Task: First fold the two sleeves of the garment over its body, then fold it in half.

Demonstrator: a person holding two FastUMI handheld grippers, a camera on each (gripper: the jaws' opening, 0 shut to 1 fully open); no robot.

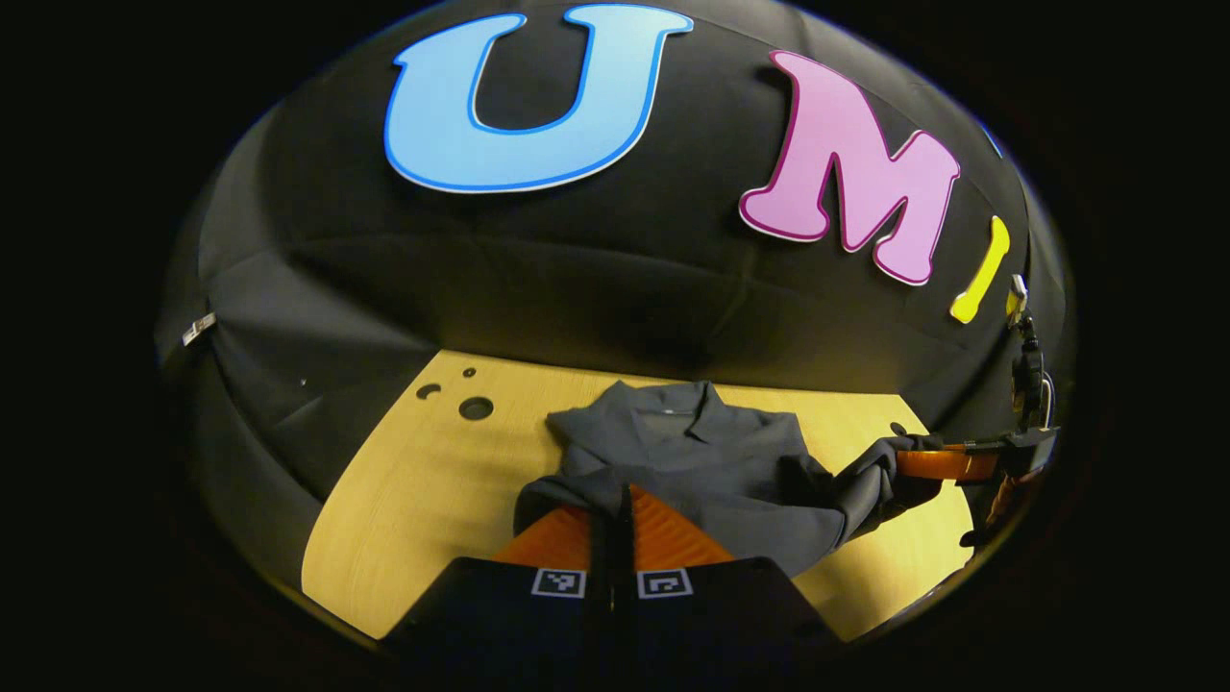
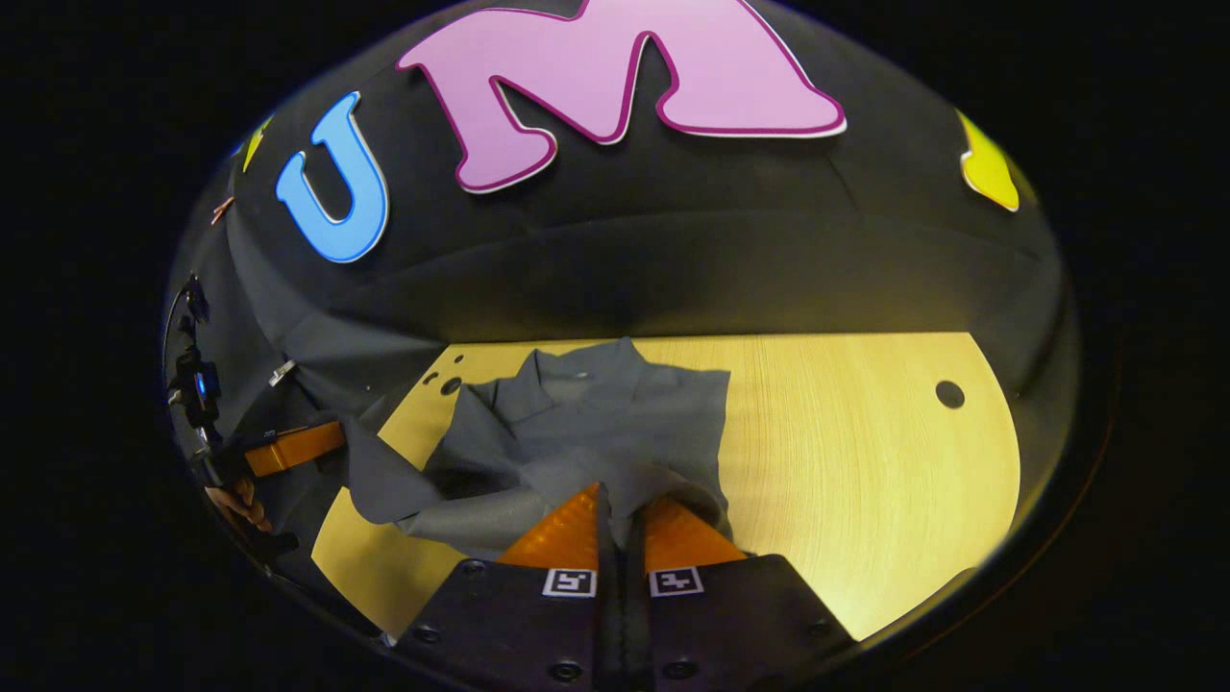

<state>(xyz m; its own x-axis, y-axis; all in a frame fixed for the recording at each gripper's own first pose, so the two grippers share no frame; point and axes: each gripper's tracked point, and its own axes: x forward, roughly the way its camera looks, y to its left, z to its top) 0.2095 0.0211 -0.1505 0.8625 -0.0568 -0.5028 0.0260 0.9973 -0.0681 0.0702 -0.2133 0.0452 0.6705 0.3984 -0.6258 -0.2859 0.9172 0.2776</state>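
Observation:
A dark grey collared shirt lies on the wooden table, its collar toward the booth wall. In the left gripper view, my left gripper is shut on the near edge of the shirt, and the cloth bunches over its fingers. Farther right, the right gripper pinches another part of that edge and holds it up off the table. In the right gripper view, my right gripper is shut on the shirt. At the left, the left gripper holds a raised corner of the cloth.
The table has round holes near its far left corner and one at the far right. Black cloth walls surround it closely. A hand shows below the left gripper.

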